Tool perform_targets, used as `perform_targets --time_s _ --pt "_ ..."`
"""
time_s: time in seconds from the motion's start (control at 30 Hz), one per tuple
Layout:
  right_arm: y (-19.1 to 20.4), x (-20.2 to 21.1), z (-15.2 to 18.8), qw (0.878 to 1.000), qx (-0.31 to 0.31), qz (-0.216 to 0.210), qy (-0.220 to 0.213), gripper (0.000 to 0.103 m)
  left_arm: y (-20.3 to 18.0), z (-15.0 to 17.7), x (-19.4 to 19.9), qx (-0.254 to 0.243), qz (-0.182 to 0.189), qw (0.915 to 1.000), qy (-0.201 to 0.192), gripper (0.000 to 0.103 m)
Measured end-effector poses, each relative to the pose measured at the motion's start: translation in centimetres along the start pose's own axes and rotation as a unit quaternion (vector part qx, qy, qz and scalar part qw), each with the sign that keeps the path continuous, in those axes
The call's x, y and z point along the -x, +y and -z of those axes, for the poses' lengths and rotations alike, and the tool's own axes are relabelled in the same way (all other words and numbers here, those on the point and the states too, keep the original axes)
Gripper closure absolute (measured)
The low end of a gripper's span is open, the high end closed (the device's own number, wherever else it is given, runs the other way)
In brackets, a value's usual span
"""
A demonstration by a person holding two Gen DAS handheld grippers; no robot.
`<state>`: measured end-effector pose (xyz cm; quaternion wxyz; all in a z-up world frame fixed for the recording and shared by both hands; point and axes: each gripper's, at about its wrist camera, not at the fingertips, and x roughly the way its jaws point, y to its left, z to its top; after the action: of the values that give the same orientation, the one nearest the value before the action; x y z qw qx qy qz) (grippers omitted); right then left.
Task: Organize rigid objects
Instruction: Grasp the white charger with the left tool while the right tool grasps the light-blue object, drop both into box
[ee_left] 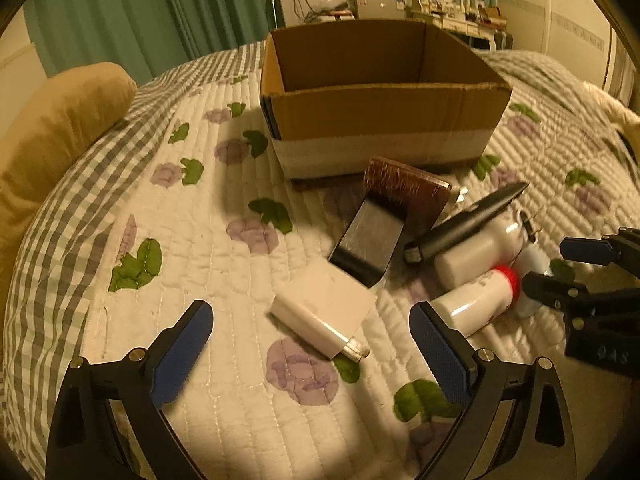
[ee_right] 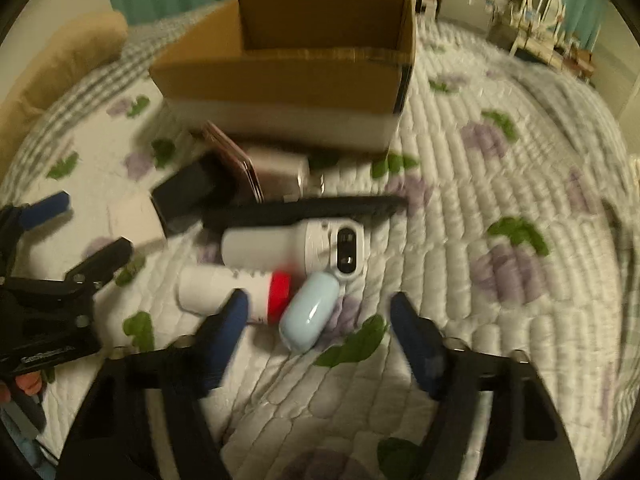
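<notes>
Bedroom: green curtains (ee_left: 132, 12) behind, a cluttered dresser (ee_left: 448, 8) far back, a tan pillow (ee_left: 60, 128) at the bed's edge.
Surface: white quilted bedspread (ee_left: 200, 264) printed with purple flowers and green leaves, a grey gingham border around it.
Cardboard box (ee_left: 380, 112): open-topped, standing on the quilt well ahead of both sets of jaws; nothing shows inside it from these angles.
Left gripper (ee_left: 312, 344): jaws wide apart, holding nothing, hovering low over the quilt.
White adapter (ee_left: 324, 312): lies between and just ahead of the left jaws, its metal tip pointing back toward them.
Black block (ee_left: 368, 240): ahead of the left jaws, leaning against a reddish-brown flat case (ee_left: 412, 192) near the box.
Dark pen-like wand (ee_left: 464, 220): lies across a white handheld device (ee_right: 296, 244), ahead and to the right of the left jaws.
Red-capped white bottle (ee_right: 236, 292): on its side, touching the right gripper's left finger in the blurred right wrist view.
Pale blue oval case (ee_right: 308, 312): just ahead of the right jaws, toward their left side, touching the bottle's cap.
Right gripper (ee_right: 316, 328): jaws spread apart, empty.
</notes>
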<state>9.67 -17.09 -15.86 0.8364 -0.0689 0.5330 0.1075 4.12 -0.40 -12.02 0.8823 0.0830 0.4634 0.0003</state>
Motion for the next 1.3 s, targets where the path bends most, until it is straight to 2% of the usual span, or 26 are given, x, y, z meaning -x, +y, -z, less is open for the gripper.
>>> perform_targets --time_s 0.17,0.3,0.47,0.53,0.6,0.67,0.77,0.87,1.03,1.3 --pt "0.2 -1.1 0.0 1.0 0.003 -0.011 0.019 0.07 -0.5 -0.1 -1.8 -0.026 -0.013 0.9989 0.036 0.004" --pt "-0.1 -0.5 0.0 1.0 -0.004 -0.013 -0.001 0.073 -1.0 -0.2 -3.2 -0.034 -0.031 0.9974 0.055 0.004" --pt "-0.2 1.1 0.0 0.999 -0.009 -0.016 -0.03 0.077 -1.7 -1.1 -4.6 -0.044 -0.033 0.9962 0.068 0.004" --pt "-0.3 1.2 0.0 0.999 -0.013 -0.02 -0.033 0.077 -2.0 -1.3 -5.4 -0.048 -0.034 0.9953 0.077 0.009" --pt "-0.4 1.4 0.0 0.999 -0.015 -0.022 -0.036 0.077 -2.3 -1.3 -6.0 -0.057 -0.031 0.9943 0.085 0.027" --pt "-0.4 1.6 0.0 0.999 -0.015 -0.023 -0.041 0.077 -2.4 -1.2 -5.9 -0.061 -0.037 0.9938 0.086 0.033" --pt "-0.5 2.3 0.2 0.998 -0.014 -0.019 -0.051 0.077 -2.5 -1.0 -5.2 -0.061 -0.021 0.9947 0.08 0.034" --pt "-0.4 3.2 0.2 0.998 -0.011 -0.014 -0.067 0.078 -2.8 -0.8 -3.9 -0.065 -0.016 0.9958 0.062 0.034" --pt "0.1 5.3 -0.2 0.995 0.003 -0.006 -0.095 0.078 -2.3 -1.2 -0.4 -0.037 0.0 0.9991 0.022 0.034" --pt "0.8 11.1 -3.7 0.987 0.037 -0.004 -0.155 0.078 -0.7 -6.0 5.7 -0.009 0.008 0.9969 -0.077 0.034"
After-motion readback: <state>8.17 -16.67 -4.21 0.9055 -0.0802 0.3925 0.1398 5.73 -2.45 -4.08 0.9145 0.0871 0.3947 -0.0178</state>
